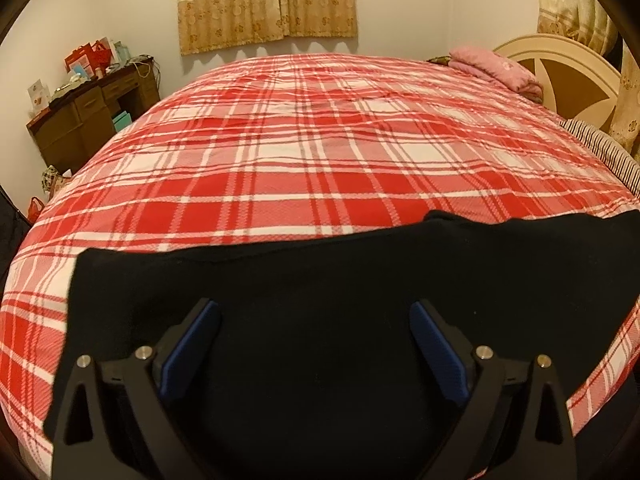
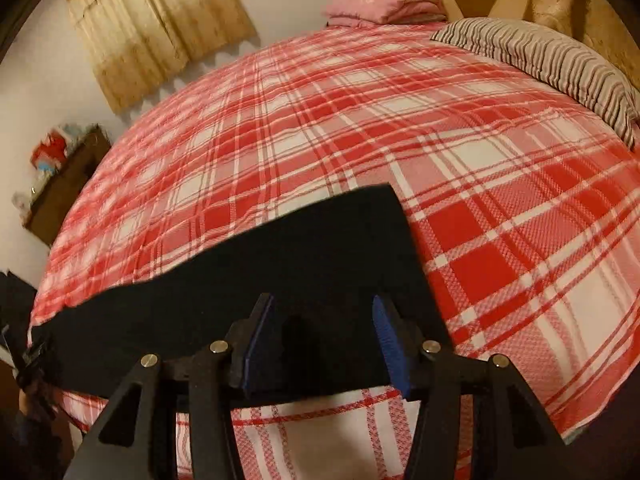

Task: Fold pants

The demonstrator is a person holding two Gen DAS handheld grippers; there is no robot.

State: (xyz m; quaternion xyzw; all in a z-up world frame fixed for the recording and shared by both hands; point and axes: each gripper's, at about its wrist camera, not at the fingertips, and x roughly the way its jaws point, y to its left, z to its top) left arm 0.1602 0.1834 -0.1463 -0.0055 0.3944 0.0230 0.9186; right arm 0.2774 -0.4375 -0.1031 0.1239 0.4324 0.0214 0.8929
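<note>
Black pants (image 1: 320, 300) lie flat as a folded band along the near edge of a bed (image 1: 320, 140) covered in red-and-white plaid. The left tongs (image 1: 316, 344) hover over the cloth with blue pads spread wide, gripping nothing. The right tongs (image 2: 320, 340) stand half apart above the band's right end, nothing pressed between them; the garment appears laid out so its ends can be reached for another fold. The left view alone shows the band's squared left end and a cluttered wooden desk (image 1: 92, 116). The right view alone shows the band's right corner and much of a striped pillow (image 2: 540, 60).
</note>
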